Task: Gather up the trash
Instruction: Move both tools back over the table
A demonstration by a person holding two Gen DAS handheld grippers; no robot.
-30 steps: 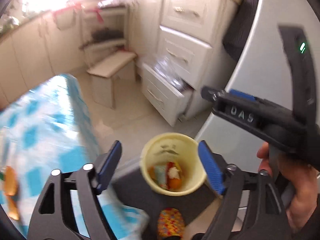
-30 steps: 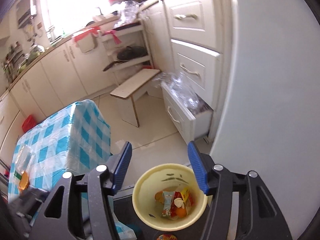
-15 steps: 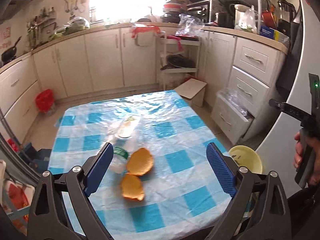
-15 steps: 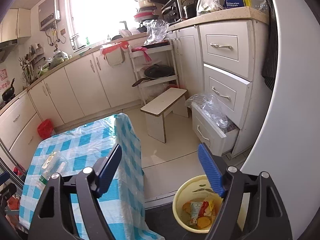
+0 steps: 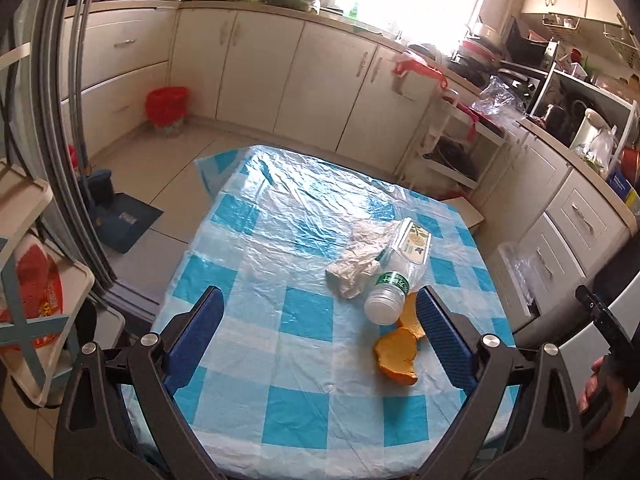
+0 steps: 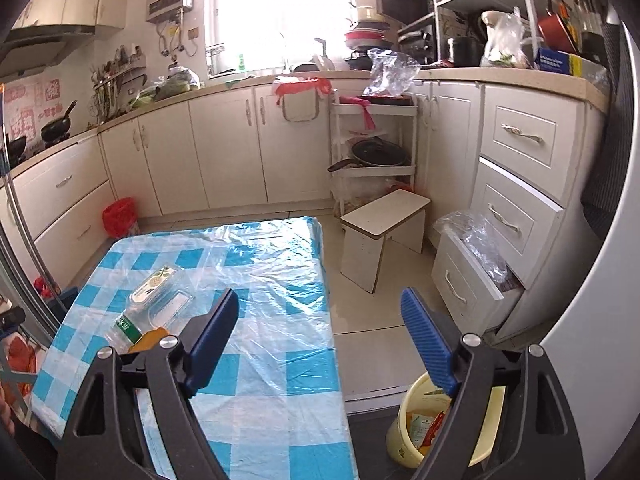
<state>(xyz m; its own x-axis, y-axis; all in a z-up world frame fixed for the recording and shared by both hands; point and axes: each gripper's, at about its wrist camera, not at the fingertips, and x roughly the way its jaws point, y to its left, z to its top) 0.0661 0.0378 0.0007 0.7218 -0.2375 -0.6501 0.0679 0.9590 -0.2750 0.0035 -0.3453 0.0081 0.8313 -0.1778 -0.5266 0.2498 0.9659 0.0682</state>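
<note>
On the checked tablecloth (image 5: 304,320) lie orange peels (image 5: 396,354), plastic bottle (image 5: 400,276) & crumpled tissue (image 5: 356,264). Left gripper (image 5: 320,334) & right gripper (image 6: 320,334): jaws spread, empty. Take peels first, low approach; yellow bin (image 6: 404,436) by table.

Daylight from the overexposed window (image 6: 280,12) floods both views. Glare streaks the plastic-covered bench (image 5: 304,216). Fisheye distortion bends cabinet lines; corners vignette black. Focus is sharp, shadows soft.

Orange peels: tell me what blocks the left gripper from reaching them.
Nothing visible does. The open left gripper hovers over the table; the orange peels lie exposed by its right finger, the plastic bottle partly over the farther one.
</note>
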